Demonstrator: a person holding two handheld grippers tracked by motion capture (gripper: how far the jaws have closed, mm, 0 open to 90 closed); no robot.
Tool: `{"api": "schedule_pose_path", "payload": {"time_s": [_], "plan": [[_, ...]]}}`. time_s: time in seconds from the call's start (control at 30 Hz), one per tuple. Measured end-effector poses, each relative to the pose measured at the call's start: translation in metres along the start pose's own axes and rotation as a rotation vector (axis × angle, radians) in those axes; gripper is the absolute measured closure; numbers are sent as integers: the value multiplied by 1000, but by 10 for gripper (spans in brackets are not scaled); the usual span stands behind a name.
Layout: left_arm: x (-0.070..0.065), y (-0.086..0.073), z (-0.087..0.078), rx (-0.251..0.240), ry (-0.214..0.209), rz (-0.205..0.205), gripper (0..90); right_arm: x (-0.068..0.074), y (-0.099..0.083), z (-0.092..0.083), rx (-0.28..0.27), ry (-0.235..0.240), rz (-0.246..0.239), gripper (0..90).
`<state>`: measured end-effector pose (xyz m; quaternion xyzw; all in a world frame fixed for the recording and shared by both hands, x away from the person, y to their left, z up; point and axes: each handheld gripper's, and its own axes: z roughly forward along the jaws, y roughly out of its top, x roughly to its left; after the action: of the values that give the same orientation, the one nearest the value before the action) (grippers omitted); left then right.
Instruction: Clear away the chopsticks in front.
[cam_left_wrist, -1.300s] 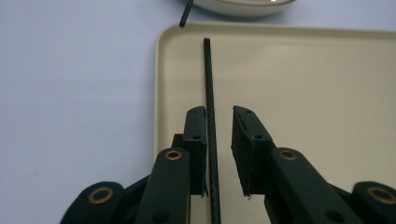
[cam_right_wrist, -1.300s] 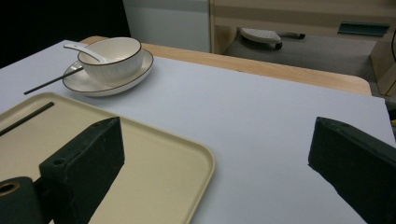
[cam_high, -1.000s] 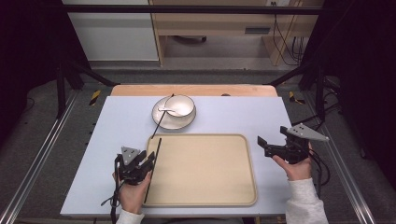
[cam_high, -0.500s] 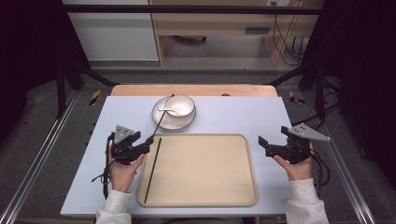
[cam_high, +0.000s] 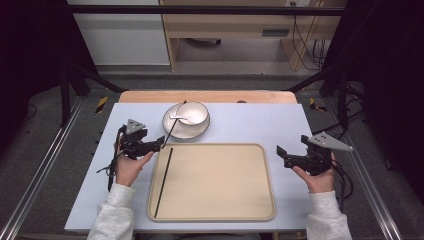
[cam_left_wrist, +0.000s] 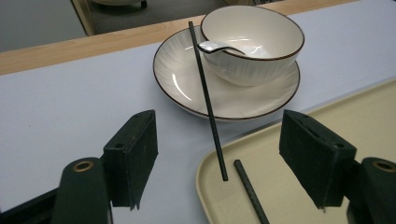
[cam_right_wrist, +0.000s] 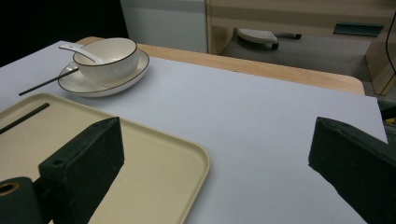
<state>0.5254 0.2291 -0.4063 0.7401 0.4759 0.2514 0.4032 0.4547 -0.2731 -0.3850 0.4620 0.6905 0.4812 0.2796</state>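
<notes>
A beige tray (cam_high: 215, 182) lay on the near middle of the table (cam_high: 250, 122), and inside it, along its left edge, there was one black chopstick (cam_high: 163, 182) lying flat, its far end close to the far left corner of the tray. Behind the tray, on the far side, stood a white plate (cam_high: 176, 131) with a dark rim, and a white bowl (cam_high: 192, 113) of the same kind stood on this plate. In the bowl was a white spoon (cam_high: 178, 118), its handle resting over the left rim. A second black chopstick (cam_high: 173, 128) leaned across the left part of the plate, its far end raised at the plate's far rim and its near end reaching out over the far left corner of the tray, just beside the end of the first chopstick.

The left gripper (cam_high: 159, 143) was at the left of the tray's far corner and pointed to the plate; its jaws had just been opening, stood wide apart and held nothing. In the left gripper view the near ends of both chopsticks showed between the jaws, untouched. The right gripper (cam_high: 281, 155) was at the right of the tray, above the bare table, its jaws wide open and empty.
</notes>
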Motion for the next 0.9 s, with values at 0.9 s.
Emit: {"api": "schedule_pose_path", "payload": {"time_s": [0.9], "plan": [[1, 26, 79, 154, 14, 98, 492, -1, 0, 2, 3, 0, 0, 38]]}}
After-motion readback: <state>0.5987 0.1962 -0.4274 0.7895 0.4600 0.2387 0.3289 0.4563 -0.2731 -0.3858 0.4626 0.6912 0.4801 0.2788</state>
